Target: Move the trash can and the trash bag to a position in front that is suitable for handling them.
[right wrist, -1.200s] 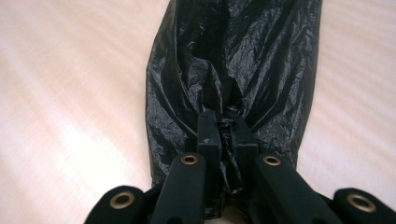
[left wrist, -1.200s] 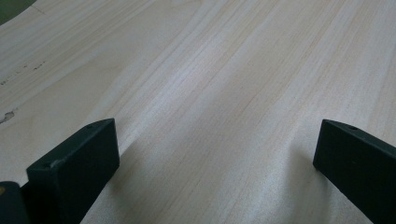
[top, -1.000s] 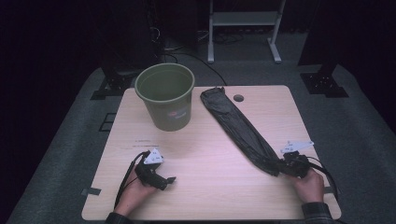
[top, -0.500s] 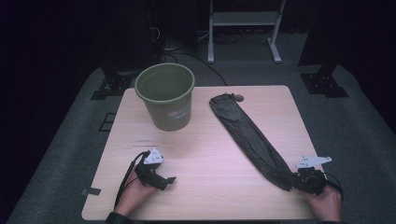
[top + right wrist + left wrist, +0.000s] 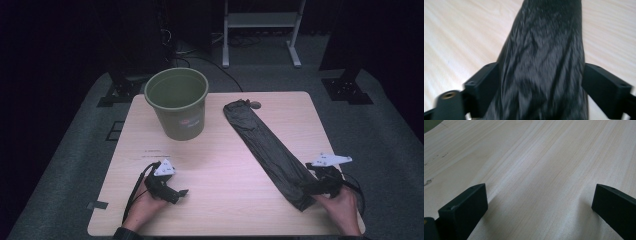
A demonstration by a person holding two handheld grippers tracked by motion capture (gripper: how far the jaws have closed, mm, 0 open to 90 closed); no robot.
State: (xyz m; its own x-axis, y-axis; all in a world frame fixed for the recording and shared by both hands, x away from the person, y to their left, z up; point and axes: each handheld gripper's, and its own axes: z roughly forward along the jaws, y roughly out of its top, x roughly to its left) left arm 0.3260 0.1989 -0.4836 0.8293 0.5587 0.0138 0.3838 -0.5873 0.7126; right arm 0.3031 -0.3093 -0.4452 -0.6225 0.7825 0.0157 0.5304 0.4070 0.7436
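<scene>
Black, wrinkled cloth of a long bag runs slantwise across the pale wooden surface, from upper centre of the high view down to lower right; its near end lies between the fingers of the right gripper, which have just been opening and now stand wide on either side of the cloth, released rather than pinching it; the right gripper view is blurred, with the bag rising up the middle of the frame. Compared with a second ago, the bag's lower end has been drawn toward the lower right edge, so the bag lies straighter and longer. At lower left, the left gripper rests on the bare surface, fingers spread apart with nothing between them, unchanged from before. A green bucket stands at upper left; its reddish label is too small to read; faint print on the surface below it is likewise illegible.
</scene>
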